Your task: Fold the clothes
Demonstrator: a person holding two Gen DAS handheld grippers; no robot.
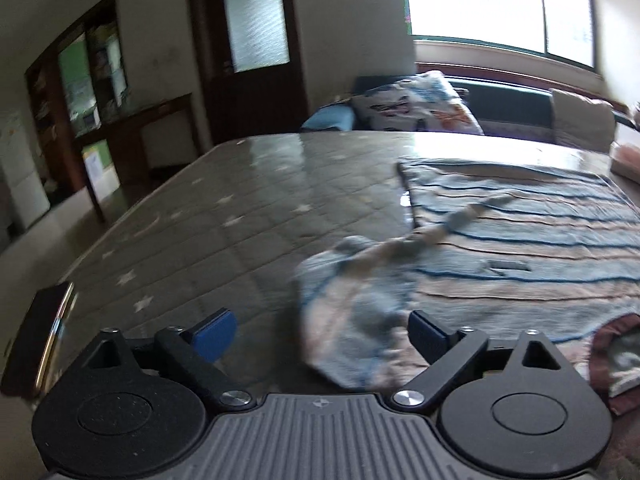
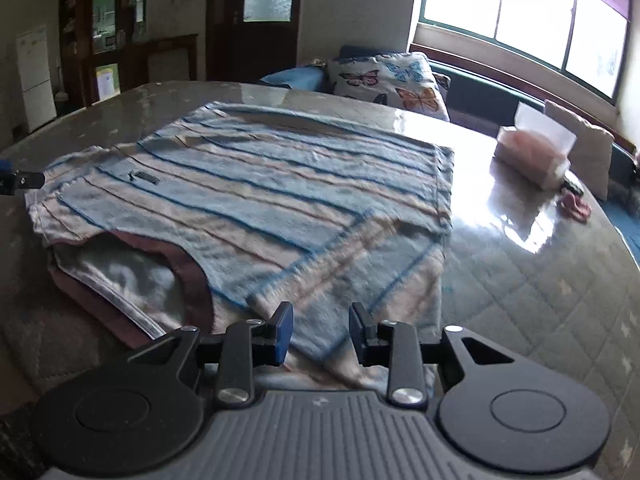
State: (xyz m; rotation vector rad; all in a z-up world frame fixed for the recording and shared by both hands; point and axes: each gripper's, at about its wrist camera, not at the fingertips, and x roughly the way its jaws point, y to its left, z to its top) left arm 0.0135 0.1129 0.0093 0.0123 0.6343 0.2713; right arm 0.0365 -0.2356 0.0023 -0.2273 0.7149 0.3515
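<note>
A blue and pink striped shirt point(image 2: 256, 188) lies flat on a quilted mattress point(image 2: 540, 292), collar side near me, its maroon collar opening point(image 2: 152, 264) at the lower left. In the left wrist view the shirt point(image 1: 520, 248) spreads to the right, and its left sleeve point(image 1: 352, 320) lies blurred between the fingers. My left gripper point(image 1: 322, 334) is open wide around that sleeve. My right gripper point(image 2: 320, 334) is open, with the folded right sleeve point(image 2: 360, 264) lying just ahead and under the fingers. The tip of the left gripper shows at the left edge of the right wrist view point(image 2: 16, 180).
A tissue box point(image 2: 532, 152) and a small pink item point(image 2: 576, 206) sit on the mattress at the far right. A butterfly pillow point(image 2: 396, 80) and a sofa lie beyond the far edge. A dark phone-like object point(image 1: 40, 336) lies at the near left.
</note>
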